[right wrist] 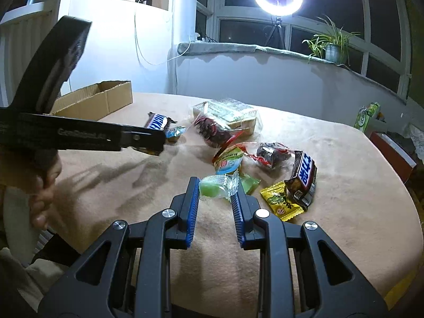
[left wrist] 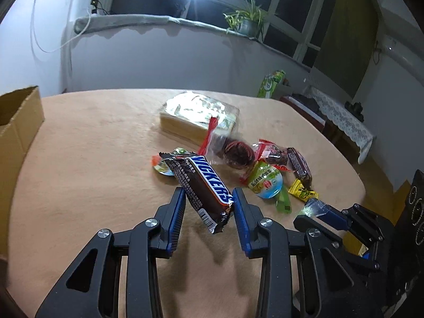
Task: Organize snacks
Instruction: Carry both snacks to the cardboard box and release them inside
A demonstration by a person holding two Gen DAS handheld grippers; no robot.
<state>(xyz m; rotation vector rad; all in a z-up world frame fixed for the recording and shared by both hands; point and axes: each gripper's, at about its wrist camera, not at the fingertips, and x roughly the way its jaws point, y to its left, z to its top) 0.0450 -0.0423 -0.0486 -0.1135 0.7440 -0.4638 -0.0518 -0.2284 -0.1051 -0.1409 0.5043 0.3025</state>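
While left hand-held gripper clamps Snickers bar, right hand-held gripper pinches green candy, half-hidden leftward.

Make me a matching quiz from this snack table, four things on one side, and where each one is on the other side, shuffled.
Things:
1. Snickers bar
2. green candy
3. cardboard box
4. yellow candy

Places:
A. lying on the table, right of the right claw
B. gripped in the left claw, off the table
C. between the pads of the right claw
D. far left side of the table, open

Pairs: 1-B, 2-C, 3-D, 4-A
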